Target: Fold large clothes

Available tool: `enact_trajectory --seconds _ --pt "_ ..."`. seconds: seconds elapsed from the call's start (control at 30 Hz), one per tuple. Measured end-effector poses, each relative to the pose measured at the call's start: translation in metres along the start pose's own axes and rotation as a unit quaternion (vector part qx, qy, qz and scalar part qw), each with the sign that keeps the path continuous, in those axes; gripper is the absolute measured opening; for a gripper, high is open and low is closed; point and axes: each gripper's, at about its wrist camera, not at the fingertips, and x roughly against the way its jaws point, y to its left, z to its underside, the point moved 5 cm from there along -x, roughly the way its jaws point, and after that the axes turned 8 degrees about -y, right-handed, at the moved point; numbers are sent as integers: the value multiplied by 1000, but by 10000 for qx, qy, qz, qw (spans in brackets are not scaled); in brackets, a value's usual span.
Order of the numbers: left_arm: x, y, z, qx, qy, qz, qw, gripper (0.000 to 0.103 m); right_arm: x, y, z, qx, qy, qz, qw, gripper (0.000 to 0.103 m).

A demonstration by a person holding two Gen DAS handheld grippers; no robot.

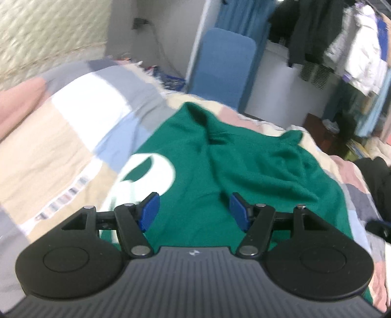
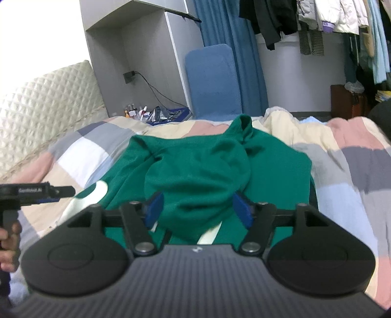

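the sweater lies on the blanket that covers the bed, its sleeves folded over its middle. the headboard stands to the left. behind the bed an upright board leans before the curtain; hanging clothes fill the right.

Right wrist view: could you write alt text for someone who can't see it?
A green garment with white print lies rumpled on a pastel checked quilt, seen past the right gripper, its blue-padded jaws open and empty. The left gripper enters at the left edge; clothes hang on a rack behind.
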Motion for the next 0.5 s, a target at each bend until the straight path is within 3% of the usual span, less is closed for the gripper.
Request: enact_trajectory --seconds 0.13,0.3,0.5 --pt "1 39 6 354 96 -233 9991 69 5 6 24 114 209 -77 9997 79" --pt "-9 67 11 757 283 -363 9961 69 -6 21 45 282 397 -146 9987 79" --pt "-21 66 23 613 492 -502 9956 69 -31 23 74 583 759 279 9950 79"
